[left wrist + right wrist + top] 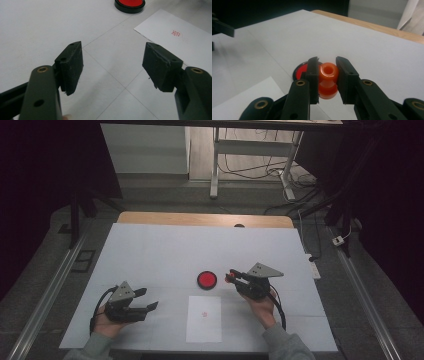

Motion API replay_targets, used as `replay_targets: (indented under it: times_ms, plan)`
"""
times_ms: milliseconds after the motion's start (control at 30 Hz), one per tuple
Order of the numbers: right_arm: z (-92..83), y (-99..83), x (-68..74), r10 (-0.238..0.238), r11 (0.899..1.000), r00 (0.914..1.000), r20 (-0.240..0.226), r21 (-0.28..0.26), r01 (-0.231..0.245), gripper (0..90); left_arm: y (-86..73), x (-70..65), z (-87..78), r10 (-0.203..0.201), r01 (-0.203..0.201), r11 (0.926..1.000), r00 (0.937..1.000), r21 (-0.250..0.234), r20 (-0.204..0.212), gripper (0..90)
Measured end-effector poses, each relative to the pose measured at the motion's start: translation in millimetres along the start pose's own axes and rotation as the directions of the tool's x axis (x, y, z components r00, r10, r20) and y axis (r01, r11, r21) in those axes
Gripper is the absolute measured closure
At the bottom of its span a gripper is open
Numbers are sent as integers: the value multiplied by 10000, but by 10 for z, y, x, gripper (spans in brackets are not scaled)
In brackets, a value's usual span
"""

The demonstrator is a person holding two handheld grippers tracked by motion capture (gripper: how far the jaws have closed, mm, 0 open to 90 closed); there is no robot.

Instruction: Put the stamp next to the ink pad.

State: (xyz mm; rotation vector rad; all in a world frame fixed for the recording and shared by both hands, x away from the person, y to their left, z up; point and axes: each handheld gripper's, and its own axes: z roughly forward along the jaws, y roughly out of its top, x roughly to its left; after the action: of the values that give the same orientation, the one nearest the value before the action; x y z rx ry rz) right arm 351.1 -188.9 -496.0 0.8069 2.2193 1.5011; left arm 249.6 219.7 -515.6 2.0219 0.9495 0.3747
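The right gripper (327, 77) pinches a small orange stamp (327, 80) between its pads, just short of the red ink pad (206, 279); it looks light, rigid and smooth, best gripped at its narrow waist, while the left gripper (112, 65) stands spread and empty.

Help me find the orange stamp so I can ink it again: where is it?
In the high view the orange stamp is clamped in the right claw, just right of the red ink pad and above the white paper.

One red ink pad (206, 279), one orange stamp (328, 80), one paper sheet (204, 318), two grippers
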Motion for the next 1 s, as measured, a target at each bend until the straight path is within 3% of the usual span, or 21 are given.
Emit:
replay_targets:
  times_ms: [433, 633, 1000]
  plan:
    - [278, -51, -104, 73, 9973, 9995, 308, 733, -95, 721, -1, 4, 17, 23, -23, 10000, 10000, 78, 23, 325]
    - [348, -72, -132, -167, 9942, 9983, 553, 1073, 107, 720, 0, 3, 22, 35, -35, 9999, 10000, 96, 17, 325]
    - [467, -142, -194, -108, 9891, 9977, 675, 1473, 7, 719, -3, 5, 35, 69, -70, 9997, 10000, 217, 53, 323]
